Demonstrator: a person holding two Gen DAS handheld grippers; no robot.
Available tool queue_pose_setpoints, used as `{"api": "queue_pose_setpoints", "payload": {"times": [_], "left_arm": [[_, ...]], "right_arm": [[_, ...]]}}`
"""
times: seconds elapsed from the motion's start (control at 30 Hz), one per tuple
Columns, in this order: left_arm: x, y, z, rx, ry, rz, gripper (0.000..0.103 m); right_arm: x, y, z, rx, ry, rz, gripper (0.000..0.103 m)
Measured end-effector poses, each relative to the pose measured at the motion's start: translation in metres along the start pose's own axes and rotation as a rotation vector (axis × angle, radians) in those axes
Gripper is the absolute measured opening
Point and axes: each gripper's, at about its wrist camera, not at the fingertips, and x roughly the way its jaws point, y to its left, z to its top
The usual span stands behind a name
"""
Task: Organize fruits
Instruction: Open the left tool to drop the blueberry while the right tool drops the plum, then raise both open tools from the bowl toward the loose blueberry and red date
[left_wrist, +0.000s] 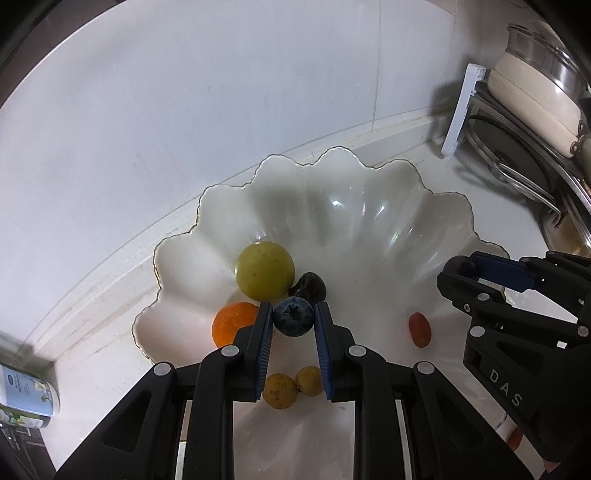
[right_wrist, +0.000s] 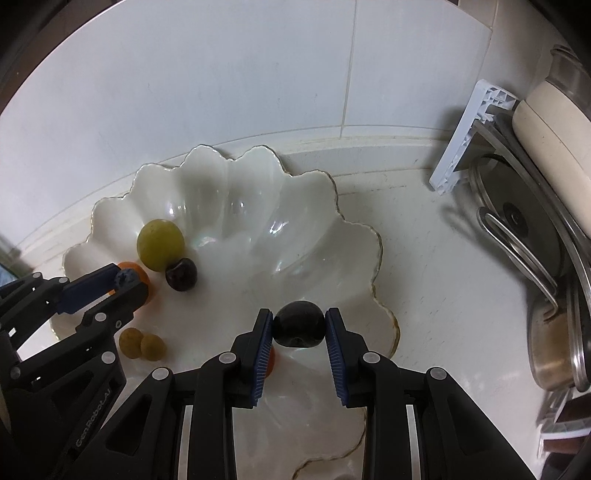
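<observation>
Left claw (left_wrist: 293, 317) round matte blueberry (left_wrist: 293, 316)

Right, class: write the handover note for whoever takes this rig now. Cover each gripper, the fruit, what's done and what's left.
Left gripper: shut on a blueberry, over the scalloped white bowl.
Right gripper: shut on a dark plum, over the bowl's near side.
Done: green fruit, dark cherry, orange fruit, two small yellow-brown fruits and a red fruit lie in the bowl.
Left: set both held fruits down.
</observation>
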Motion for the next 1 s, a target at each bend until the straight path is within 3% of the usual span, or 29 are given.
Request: {"api": "queue_pose_setpoints", "payload": {"times": [0.2, 0.27, 0.33, 0.63, 1.0], "left_arm": [[0.001, 0.001, 0.000, -0.007, 0.004, 0.002, 0.025], [0.001, 0.002, 0.001, -0.012, 0.004, 0.004, 0.029], [0.000, 0.003, 0.001, -0.019, 0.002, 0.004, 0.042], [-0.015, 0.011, -0.004, -0.047, -0.035, 0.027, 0.043], [-0.060, 0.015, -0.011, -0.047, -0.122, 0.049, 0.046]], "right_arm": [[0.001, 0.001, 0.000, -0.003, 0.004, 0.005, 0.031], [0.001, 0.000, 0.000, 0.001, 0.005, 0.010, 0.031], [0.001, -0.001, 0.000, 0.010, 0.011, 0.017, 0.032], [-0.011, -0.001, -0.004, 0.015, -0.008, 0.015, 0.034], [-0.059, 0.002, -0.017, 0.000, -0.118, -0.004, 0.034]]}}
